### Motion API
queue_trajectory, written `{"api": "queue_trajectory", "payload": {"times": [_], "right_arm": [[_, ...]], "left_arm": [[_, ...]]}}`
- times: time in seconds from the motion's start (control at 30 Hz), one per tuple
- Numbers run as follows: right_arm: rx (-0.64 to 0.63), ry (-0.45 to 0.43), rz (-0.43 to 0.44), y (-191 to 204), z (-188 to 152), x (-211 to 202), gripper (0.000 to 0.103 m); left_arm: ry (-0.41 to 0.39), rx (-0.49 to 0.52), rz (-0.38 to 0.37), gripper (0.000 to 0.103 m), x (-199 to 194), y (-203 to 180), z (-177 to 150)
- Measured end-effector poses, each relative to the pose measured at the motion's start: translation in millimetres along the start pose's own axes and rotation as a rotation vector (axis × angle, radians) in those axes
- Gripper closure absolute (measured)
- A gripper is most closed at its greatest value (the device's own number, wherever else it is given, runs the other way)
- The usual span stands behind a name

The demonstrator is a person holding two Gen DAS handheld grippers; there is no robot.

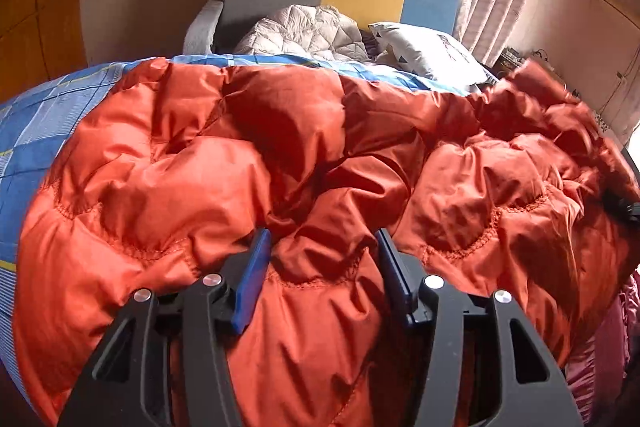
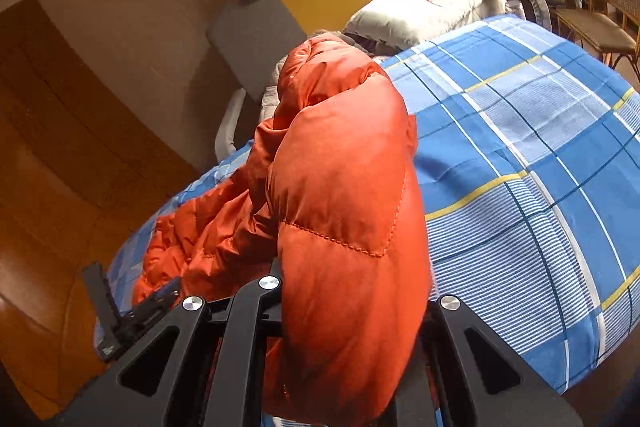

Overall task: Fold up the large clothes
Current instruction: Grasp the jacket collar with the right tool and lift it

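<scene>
Leftmost, the left claw (image 1: 322, 255) sits with its blue-padded fingers (image 1: 252, 283) apart, a fold of the orange down jacket (image 1: 280, 147) bulging between them. That jacket lies spread over the blue checked bedsheet (image 1: 36, 131), with a pillow (image 1: 424, 51) beyond it. Further right, the right claw (image 2: 352, 291) is clamped on a puffy jacket section, lifted off the bed.
</scene>
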State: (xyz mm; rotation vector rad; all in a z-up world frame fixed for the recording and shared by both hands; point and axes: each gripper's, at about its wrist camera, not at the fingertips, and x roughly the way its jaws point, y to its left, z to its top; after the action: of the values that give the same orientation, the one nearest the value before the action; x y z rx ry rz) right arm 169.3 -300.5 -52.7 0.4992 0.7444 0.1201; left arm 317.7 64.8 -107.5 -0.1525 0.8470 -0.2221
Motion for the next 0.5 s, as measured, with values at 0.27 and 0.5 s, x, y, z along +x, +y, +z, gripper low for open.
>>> {"api": "queue_trajectory", "payload": {"times": [0.27, 0.5], "right_arm": [[-0.101, -0.009, -0.041, 37, -1, -6, 0.092], [-0.105, -0.004, -0.061, 40, 0, -3, 0.092]], "left_arm": [[-0.056, -0.03, -0.077, 0.051, -21, -16, 9], [0.005, -0.004, -0.037, 0.046, 14, -37, 4]]}}
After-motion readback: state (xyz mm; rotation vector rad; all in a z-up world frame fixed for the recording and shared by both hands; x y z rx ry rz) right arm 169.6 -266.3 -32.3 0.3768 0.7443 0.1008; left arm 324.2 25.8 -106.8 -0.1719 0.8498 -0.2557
